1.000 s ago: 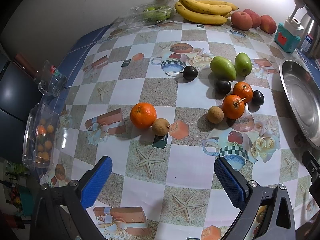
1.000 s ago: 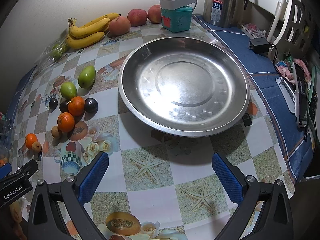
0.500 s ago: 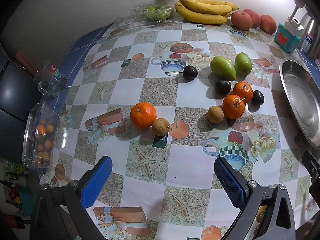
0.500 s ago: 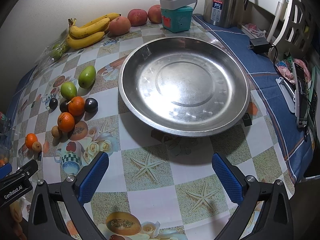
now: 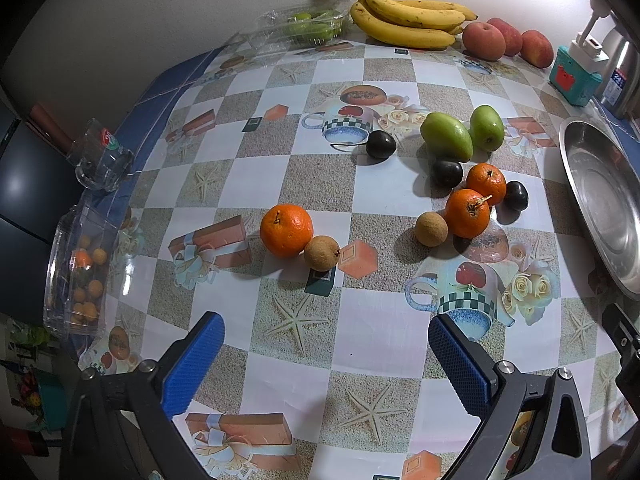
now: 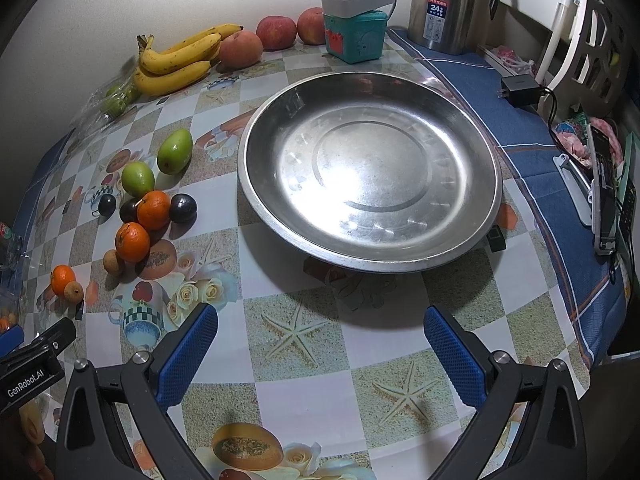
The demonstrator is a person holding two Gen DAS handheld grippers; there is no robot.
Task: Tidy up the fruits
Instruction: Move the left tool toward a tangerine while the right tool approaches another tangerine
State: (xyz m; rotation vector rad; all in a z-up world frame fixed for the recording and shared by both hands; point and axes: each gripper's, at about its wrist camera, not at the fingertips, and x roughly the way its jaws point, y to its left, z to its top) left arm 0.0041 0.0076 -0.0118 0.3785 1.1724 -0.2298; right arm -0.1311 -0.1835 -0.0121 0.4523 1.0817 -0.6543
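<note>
Loose fruit lies on the patterned tablecloth. In the left wrist view an orange (image 5: 286, 230) touches a small brown round fruit (image 5: 321, 253). Further right sit two more oranges (image 5: 467, 213), another brown fruit (image 5: 430, 229), dark plums (image 5: 446, 173) and two green fruits (image 5: 445, 136). Bananas (image 5: 408, 24) and peaches (image 5: 483, 41) line the back wall. A large empty steel dish (image 6: 370, 168) fills the right wrist view. My left gripper (image 5: 326, 354) is open above the table, short of the fruit. My right gripper (image 6: 320, 350) is open in front of the dish.
A teal box with a white power strip (image 6: 356, 24) and a steel thermos (image 6: 450, 4) stand at the back right. A clear box of small orange fruits (image 5: 78, 272) and a glass (image 5: 100, 156) sit at the left edge. A charger (image 6: 520, 90) lies on the blue cloth.
</note>
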